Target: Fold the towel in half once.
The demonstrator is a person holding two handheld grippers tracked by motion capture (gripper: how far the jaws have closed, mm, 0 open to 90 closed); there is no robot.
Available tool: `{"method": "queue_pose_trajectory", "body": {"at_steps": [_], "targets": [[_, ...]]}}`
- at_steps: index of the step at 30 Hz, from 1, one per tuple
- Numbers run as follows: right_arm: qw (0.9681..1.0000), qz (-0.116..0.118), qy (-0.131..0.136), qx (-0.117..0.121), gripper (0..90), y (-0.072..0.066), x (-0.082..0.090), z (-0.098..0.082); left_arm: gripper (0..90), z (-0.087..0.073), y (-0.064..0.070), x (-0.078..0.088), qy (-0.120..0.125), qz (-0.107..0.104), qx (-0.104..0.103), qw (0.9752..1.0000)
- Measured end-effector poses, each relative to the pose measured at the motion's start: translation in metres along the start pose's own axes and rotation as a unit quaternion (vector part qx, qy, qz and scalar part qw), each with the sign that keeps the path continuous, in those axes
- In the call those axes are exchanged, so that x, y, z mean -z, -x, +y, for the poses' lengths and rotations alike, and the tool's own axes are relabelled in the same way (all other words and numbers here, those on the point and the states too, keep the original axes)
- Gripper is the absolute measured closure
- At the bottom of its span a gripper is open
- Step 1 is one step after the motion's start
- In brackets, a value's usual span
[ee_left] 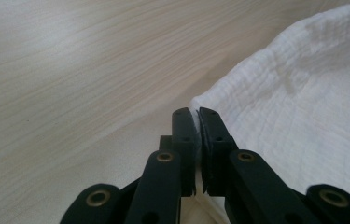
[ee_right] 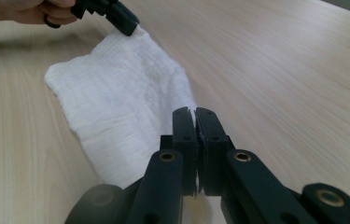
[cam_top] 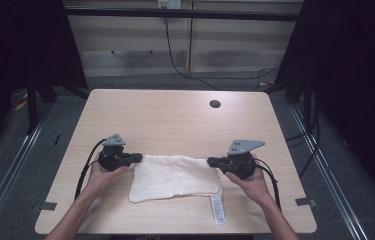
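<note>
- The white cloth (cam_top: 175, 177) lies flat on the near half of the wooden table (cam_top: 175, 115), between the person's two hands, with its long white label (cam_top: 217, 209) trailing off the near right corner toward the table's front edge
- Its placing looks deliberate: spread and lying across the table, so that each gripper can take one far corner; my judgement is that the work in hand is a fold or a lift of the far edge
- The left gripper (cam_top: 136, 158) sits at the cloth's far left corner; in the left gripper view its jaws stand almost together, with a thin edge of the white fabric pinched between the pads (ee_left: 182, 133), so it holds that corner
- The right gripper (cam_top: 212, 161) is at the far right corner; in the right gripper view the jaws are likewise nearly closed, a sliver of cloth (ee_right: 126, 107) caught between them, and the other gripper shows farther off at the opposite corner
- Both grips at matching corners should keep the edge taut and level
- Beyond the cloth the table is bare wood up to a round cable hole (cam_top: 215, 104) near the far edge
</note>
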State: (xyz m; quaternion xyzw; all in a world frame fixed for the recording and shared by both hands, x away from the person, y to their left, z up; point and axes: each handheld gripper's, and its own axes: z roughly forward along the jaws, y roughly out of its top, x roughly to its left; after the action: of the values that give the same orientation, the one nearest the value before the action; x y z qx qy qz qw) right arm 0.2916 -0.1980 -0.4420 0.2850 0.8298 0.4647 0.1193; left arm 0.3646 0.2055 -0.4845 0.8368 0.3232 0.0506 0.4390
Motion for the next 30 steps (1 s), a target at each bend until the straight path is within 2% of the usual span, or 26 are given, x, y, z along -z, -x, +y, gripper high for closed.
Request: {"method": "queue_pose_trajectory", "body": {"at_steps": [11,15,16,20,24,30], "targets": [[0.9995,0.018,-0.023,0.013,88.2,-0.016,0.007,-0.013,86.1,0.002,0.002,0.005,0.015,0.012,0.0,0.9998],[0.9986,0.03,-0.041,0.014,88.2,-0.02,0.008,-0.024,86.1,0.003,0.003,0.005,0.017,0.011,-0.001,0.9998],[0.9976,0.036,-0.057,0.015,88.2,-0.023,0.005,-0.03,86.1,0.003,0.004,0.003,0.016,0.01,-0.002,0.9998],[0.9959,0.045,-0.078,0.008,88.2,-0.025,0.0,-0.041,86.1,0.004,0.006,0.0,0.015,0.006,-0.007,0.9999],[0.9943,0.051,-0.094,0.003,88.2,-0.025,-0.006,-0.047,86.1,0.005,0.006,0.0,0.013,0.007,-0.01,0.9998],[0.9917,0.055,-0.116,-0.004,88.4,-0.023,-0.016,-0.052,86.1,0.006,0.011,0.004,0.024,0.007,-0.012,0.9996]]}}
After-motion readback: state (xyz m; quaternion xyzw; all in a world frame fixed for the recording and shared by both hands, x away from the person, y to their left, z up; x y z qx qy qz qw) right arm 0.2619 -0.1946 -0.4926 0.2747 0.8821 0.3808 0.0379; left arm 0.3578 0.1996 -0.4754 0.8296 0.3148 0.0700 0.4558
